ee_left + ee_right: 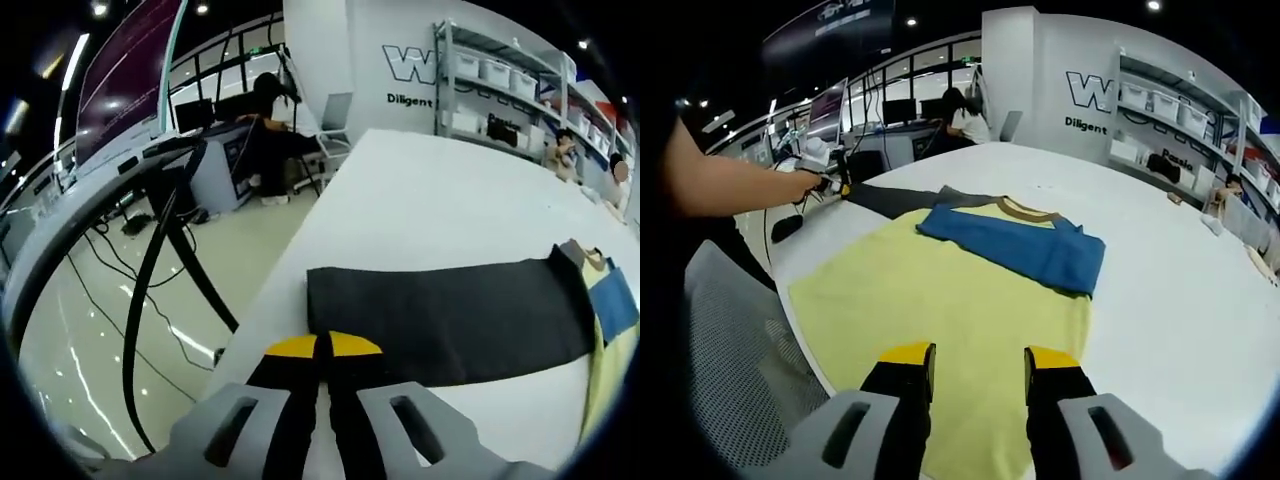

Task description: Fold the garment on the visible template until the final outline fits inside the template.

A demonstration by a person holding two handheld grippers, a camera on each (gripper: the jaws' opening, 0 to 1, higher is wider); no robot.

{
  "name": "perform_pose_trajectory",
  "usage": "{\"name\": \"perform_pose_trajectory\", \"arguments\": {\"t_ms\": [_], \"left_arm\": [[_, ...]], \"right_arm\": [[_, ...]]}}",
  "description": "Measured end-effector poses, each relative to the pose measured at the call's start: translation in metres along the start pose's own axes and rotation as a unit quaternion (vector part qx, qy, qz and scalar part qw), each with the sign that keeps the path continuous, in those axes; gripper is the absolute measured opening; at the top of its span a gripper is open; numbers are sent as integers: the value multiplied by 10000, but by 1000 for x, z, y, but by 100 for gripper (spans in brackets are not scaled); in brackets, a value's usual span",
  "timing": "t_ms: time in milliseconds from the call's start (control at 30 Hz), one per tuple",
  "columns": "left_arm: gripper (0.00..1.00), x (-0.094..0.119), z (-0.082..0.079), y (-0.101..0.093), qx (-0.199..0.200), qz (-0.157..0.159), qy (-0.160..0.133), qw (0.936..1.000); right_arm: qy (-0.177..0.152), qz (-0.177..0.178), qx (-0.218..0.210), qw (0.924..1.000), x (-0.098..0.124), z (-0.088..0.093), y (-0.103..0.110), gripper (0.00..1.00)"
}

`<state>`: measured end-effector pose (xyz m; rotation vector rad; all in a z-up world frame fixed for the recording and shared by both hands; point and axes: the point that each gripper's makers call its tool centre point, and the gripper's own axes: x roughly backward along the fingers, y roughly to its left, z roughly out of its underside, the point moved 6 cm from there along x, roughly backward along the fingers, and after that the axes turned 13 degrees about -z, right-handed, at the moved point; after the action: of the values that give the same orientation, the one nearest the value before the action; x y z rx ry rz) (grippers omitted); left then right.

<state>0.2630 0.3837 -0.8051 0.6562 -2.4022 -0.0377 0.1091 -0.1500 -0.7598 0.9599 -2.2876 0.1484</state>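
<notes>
A shirt-folding step mid-way on a white desk [430, 200], seen from 2 hand-held tools.

Left gripper view: the left tool [322, 347], its yellow tips pressed together, looks clamped on the end of the dark grey sleeve [450, 320] stretched along the desk edge. Wall lettering [408, 68] reads "W" and "Diligent", cut off.

Right gripper view: the right tool [978, 360] hangs open over the yellow garment [940, 300], which lies flat with its blue sleeve [1025, 245] already folded across. No template can be made out. The grey sleeve likely folds inward next.
</notes>
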Motion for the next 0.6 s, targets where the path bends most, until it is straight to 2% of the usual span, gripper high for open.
{"name": "perform_pose_trajectory", "arguments": {"t_ms": [100,300,600], "left_arm": [[0,3,4,9,104,-194,125,9997],[0,9,9,19,163,-362,9,9992],[0,16,18,23,198,-496,63,9986]], "right_arm": [[-9,-1,6,10000,0,0,0,33],[-31,-14,23,10000,0,-1,1,33],[-55,-32,36,10000,1,-2,1,33]]}}
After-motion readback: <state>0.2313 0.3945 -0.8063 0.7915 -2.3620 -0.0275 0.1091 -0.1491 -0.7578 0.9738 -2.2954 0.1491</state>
